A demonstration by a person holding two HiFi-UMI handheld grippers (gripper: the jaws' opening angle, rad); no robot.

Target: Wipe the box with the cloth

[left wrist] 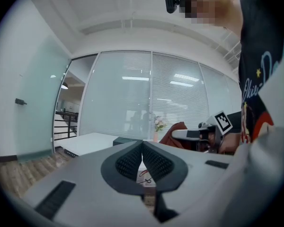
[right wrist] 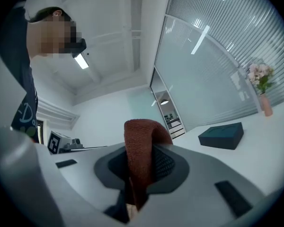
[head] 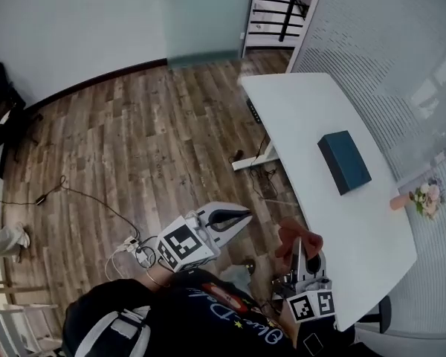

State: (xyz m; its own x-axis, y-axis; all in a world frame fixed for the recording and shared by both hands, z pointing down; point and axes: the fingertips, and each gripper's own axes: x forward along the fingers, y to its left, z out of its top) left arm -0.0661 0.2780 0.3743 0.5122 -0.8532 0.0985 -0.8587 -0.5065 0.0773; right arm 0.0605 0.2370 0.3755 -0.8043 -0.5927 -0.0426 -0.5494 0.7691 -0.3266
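A dark teal box (head: 344, 161) lies on the white table (head: 305, 117), well ahead of both grippers; it also shows as the teal box (right wrist: 221, 136) in the right gripper view. My right gripper (head: 298, 253) is shut on a rust-red cloth (head: 295, 238), which sticks up between its pads as the folded cloth (right wrist: 141, 152). It hovers at the table's near edge. My left gripper (head: 241, 218) hangs over the wooden floor to the left of the table, shut with nothing held, as the left gripper (left wrist: 142, 156) view shows.
A small vase of flowers (head: 424, 198) stands at the table's right side. Cables and a power strip (head: 130, 245) lie on the wooden floor. Frosted glass walls run behind the table. A railing (head: 279, 10) is at the far end.
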